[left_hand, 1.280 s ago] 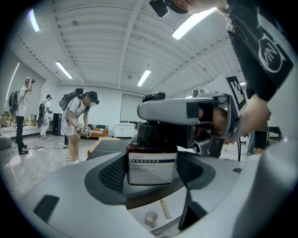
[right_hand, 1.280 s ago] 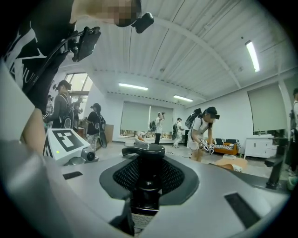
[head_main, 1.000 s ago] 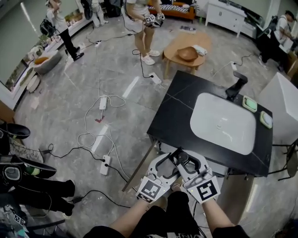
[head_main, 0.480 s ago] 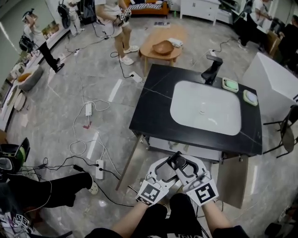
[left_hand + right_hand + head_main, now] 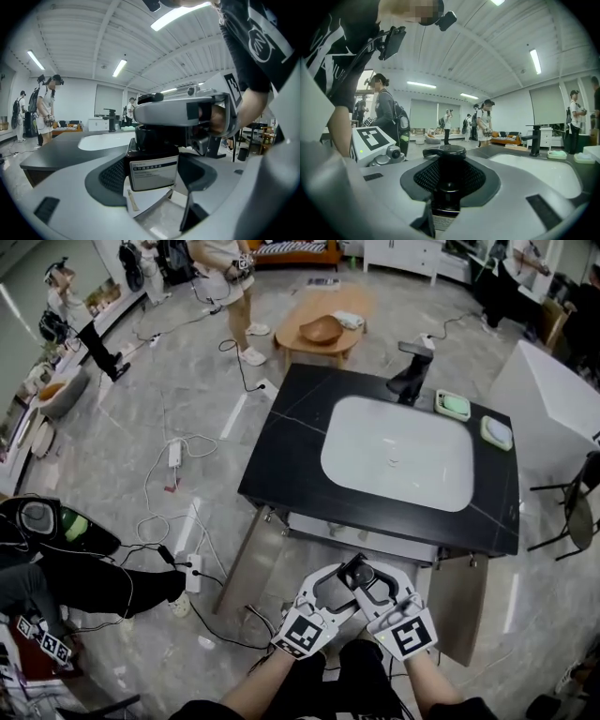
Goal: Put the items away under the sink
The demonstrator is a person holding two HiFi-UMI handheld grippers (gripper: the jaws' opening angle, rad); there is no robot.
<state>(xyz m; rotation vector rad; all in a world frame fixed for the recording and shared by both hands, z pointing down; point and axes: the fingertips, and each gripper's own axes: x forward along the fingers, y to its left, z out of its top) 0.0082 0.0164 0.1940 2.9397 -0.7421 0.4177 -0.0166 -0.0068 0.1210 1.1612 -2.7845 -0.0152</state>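
Observation:
A dark pump bottle [image 5: 354, 572] with a white label [image 5: 153, 171] is held between both grippers, low in front of the sink cabinet. My left gripper [image 5: 343, 583] is shut on the bottle's body [image 5: 154, 154], with its pads against both sides. Closed round the neck under the pump head [image 5: 444, 151] is my right gripper [image 5: 366, 579], which shows in the left gripper view as a grey bar [image 5: 183, 110] across the bottle's top. The black counter [image 5: 281, 442] with its white basin [image 5: 398, 451] lies just beyond. What is inside the cabinet is hidden.
Cabinet doors hang open at the left [image 5: 246, 554] and right [image 5: 457, 601]. On the counter stand a black faucet [image 5: 411, 371] and two green soap dishes [image 5: 452, 405]. Cables and power strips [image 5: 192, 573] lie on the floor at left. People stand farther off, near a round wooden table [image 5: 319, 334].
Both grippers, still holding the bottle together, have drawn back from the counter's front edge and sunk a little. The open cabinet front shows more in the head view.

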